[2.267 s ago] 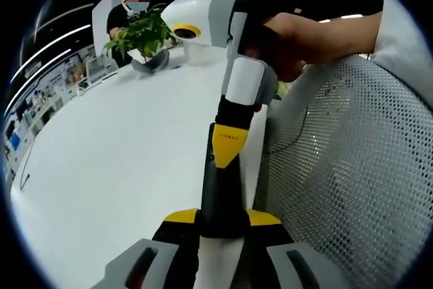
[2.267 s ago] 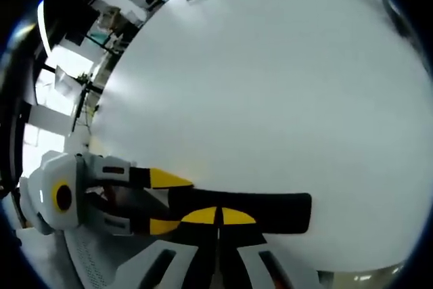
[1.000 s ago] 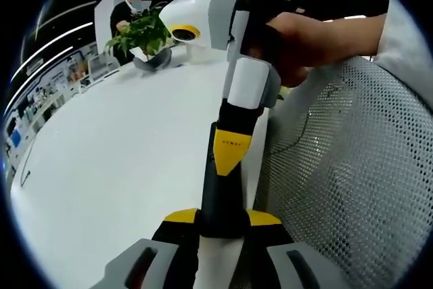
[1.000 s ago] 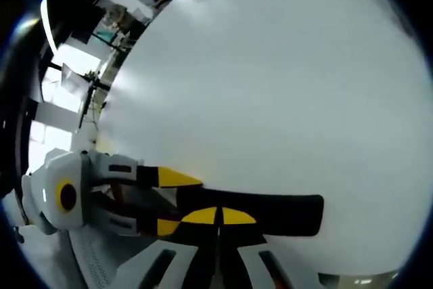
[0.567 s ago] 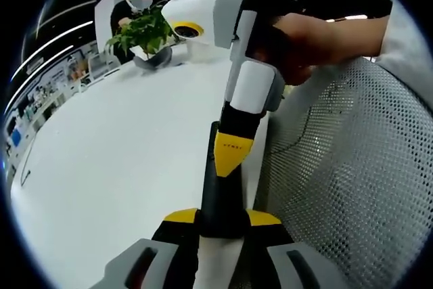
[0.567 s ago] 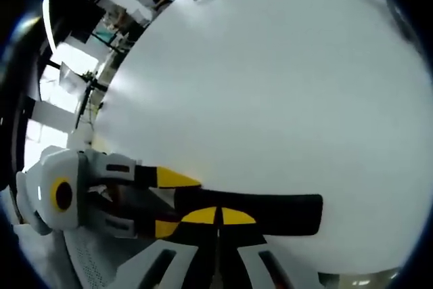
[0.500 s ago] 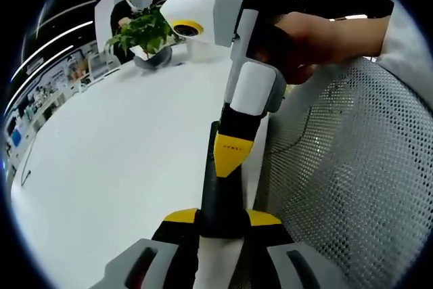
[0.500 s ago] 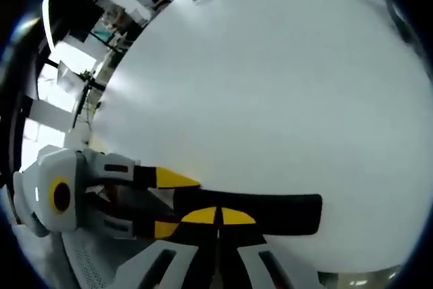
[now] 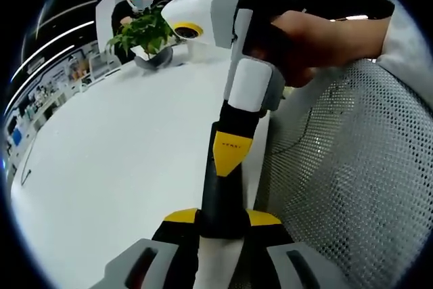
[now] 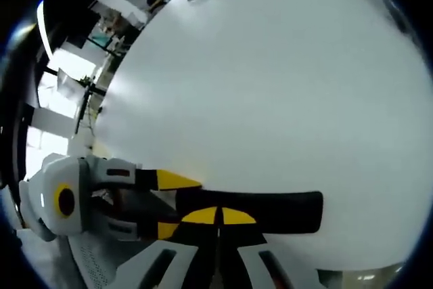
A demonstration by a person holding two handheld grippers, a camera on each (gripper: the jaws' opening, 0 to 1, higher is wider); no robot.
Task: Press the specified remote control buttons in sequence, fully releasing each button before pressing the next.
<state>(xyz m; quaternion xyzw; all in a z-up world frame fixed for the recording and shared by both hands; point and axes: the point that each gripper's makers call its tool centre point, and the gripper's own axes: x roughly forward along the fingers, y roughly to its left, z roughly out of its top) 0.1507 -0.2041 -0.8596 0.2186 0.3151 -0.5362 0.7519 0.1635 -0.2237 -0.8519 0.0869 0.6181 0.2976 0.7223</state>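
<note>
Now, quick notes, all placed against the remote.
Remote: long black remote (image 9: pixel 222 187) lying on the white table (image 9: pixel 115 153), close to the table edge; in the right gripper view it runs sideways (image 10: pixel 270 211) just above that gripper's tips.
Left gripper: left gripper (image 9: pixel 222 216) clamped on the near end of the remote, yellow tips on either side of it; in the right gripper view it comes in from the left (image 10: pixel 166 204), tips pinching that same end.
Right gripper: right gripper (image 9: pixel 230 157) comes down onto the remote's upper face, yellow tips together (contact looks likely, exact button too small to tell); in its own view the two tips (image 10: pixel 218 216) meet with no gap, over the remote.
Hand: a hand (image 9: pixel 304 42) holds the right gripper's body, beyond the remote.
Chair: mesh chair back (image 9: pixel 352 181), right of the remote.
Plant: potted plant (image 9: pixel 145 35) at the far end of the table, well past the remote.
</note>
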